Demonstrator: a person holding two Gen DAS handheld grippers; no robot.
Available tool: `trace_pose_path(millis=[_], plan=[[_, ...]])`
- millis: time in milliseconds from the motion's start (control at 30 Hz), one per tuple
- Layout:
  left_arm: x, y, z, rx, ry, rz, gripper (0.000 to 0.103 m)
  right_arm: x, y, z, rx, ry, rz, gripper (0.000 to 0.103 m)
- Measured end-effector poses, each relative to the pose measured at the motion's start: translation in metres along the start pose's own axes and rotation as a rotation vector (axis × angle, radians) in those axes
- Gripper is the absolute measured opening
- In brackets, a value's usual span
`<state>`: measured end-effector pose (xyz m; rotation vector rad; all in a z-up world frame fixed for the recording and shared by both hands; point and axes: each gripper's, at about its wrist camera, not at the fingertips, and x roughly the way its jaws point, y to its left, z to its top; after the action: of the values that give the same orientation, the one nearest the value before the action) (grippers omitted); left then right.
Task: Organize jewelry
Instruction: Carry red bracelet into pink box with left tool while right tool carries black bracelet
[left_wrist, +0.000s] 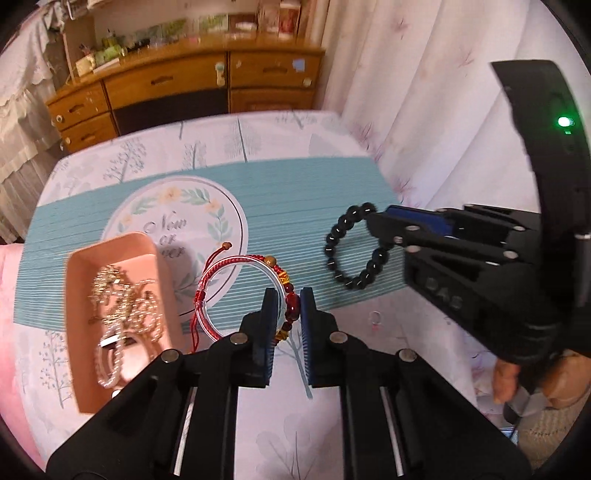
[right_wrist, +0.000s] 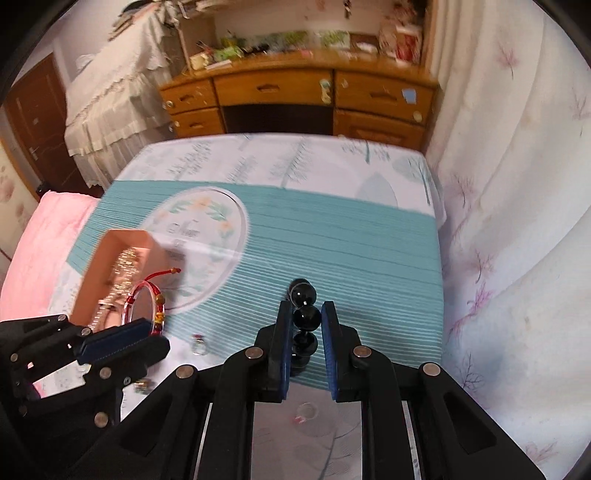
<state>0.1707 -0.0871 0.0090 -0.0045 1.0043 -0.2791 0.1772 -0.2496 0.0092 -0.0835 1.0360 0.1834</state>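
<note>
My left gripper (left_wrist: 289, 308) is shut on a clear bangle bound with a red cord bracelet (left_wrist: 236, 291), which hangs above the cloth beside a pink tray (left_wrist: 79, 295). The tray holds several gold chains and a pearl bracelet (left_wrist: 122, 314). My right gripper (right_wrist: 306, 319) is shut on a black bead bracelet (right_wrist: 303, 314), lifted off the teal mat (right_wrist: 351, 251). In the left wrist view that black bracelet (left_wrist: 351, 247) dangles as a full ring from the right gripper (left_wrist: 373, 221). In the right wrist view the left gripper (right_wrist: 155, 332) holds the red cord bracelet (right_wrist: 146, 302) near the pink tray (right_wrist: 110, 258).
A small ring (left_wrist: 375, 317) lies on the white tree-print cloth (left_wrist: 295, 424); the small ring (right_wrist: 197, 345) also shows between the grippers. A wooden dresser (left_wrist: 184, 85) stands beyond the table's far edge. A pale curtain (left_wrist: 424, 110) hangs on the right. A pink cushion (right_wrist: 40, 236) lies at left.
</note>
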Motion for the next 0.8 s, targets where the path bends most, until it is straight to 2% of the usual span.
trace_pose_path(millis=[167,300,467,700,800], plan=[[-0.047,0.014,-0.008,-0.005,-0.081,0.006,0.01,-0.038,0.032,0.005,-0.029,-0.076,0.004,0.015],[-0.077,0.029,-0.017,-0.022,-0.122,0.022,0.01,-0.064,0.06,0.011,-0.055,-0.12,0.041,0.015],[-0.103,0.052,-0.033,-0.039,-0.15,0.066,0.01,-0.094,0.114,0.014,-0.11,-0.171,0.115,0.015],[-0.14,0.099,-0.055,-0.075,-0.177,0.136,0.01,-0.11,0.195,0.015,-0.199,-0.184,0.215,0.015],[-0.156,0.122,-0.062,-0.099,-0.195,0.171,0.01,-0.106,0.224,0.013,-0.227,-0.16,0.264,0.015]])
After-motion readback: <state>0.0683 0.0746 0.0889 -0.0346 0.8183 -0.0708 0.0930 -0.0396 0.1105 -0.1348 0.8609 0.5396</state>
